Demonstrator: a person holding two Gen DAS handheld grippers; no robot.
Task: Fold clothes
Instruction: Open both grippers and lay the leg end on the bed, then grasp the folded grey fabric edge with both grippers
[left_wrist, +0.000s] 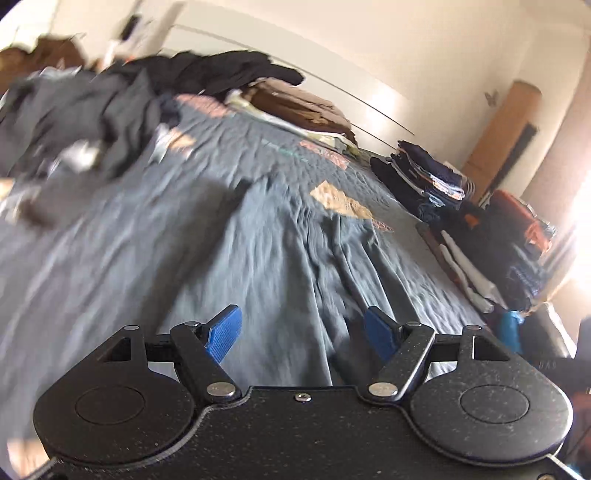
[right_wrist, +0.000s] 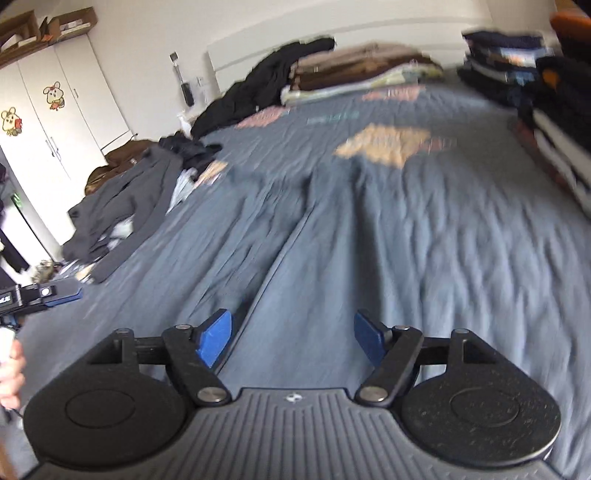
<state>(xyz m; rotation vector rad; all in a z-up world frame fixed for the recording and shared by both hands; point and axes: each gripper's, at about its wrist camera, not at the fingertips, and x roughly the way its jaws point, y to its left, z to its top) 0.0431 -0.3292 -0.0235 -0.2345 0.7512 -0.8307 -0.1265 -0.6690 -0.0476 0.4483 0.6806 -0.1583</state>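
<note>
Both grippers empty and spread wide over the bed (right_wrist: 461, 236): left gripper (left_wrist: 297, 334) with blue pads (left_wrist: 223, 338) well apart and nothing between them, right gripper (right_wrist: 291, 338) the same, pads (right_wrist: 214, 338) clear of the cloth. Grey-blue trousers (right_wrist: 295, 221) laid out flat on the quilted cover just ahead of both sets of fingers, legs running away toward the headboard, a long seam between the two legs. Heap of unfolded clothes (right_wrist: 129, 206) off to the left of the right wrist view, folded stacks (left_wrist: 443, 184) along the other side of the bed. Likely between grasps, garment spread and waiting for its fold. To do it well: pick matching points on the near edge, one per gripper, pinch both layers fully into the pads, lift together and level, carry leg over leg so the seams meet, then smooth out the ridges before the next fold. Heavy motion blur in both views, so edges hard to place. No brand or readable writing anywhere; only cartoon mouse stickers (right_wrist: 53, 95) on the white wardrobe (right_wrist: 74, 110) doors, and a few pale marks low at the right edge of the left wrist view, too smeared to read.
</note>
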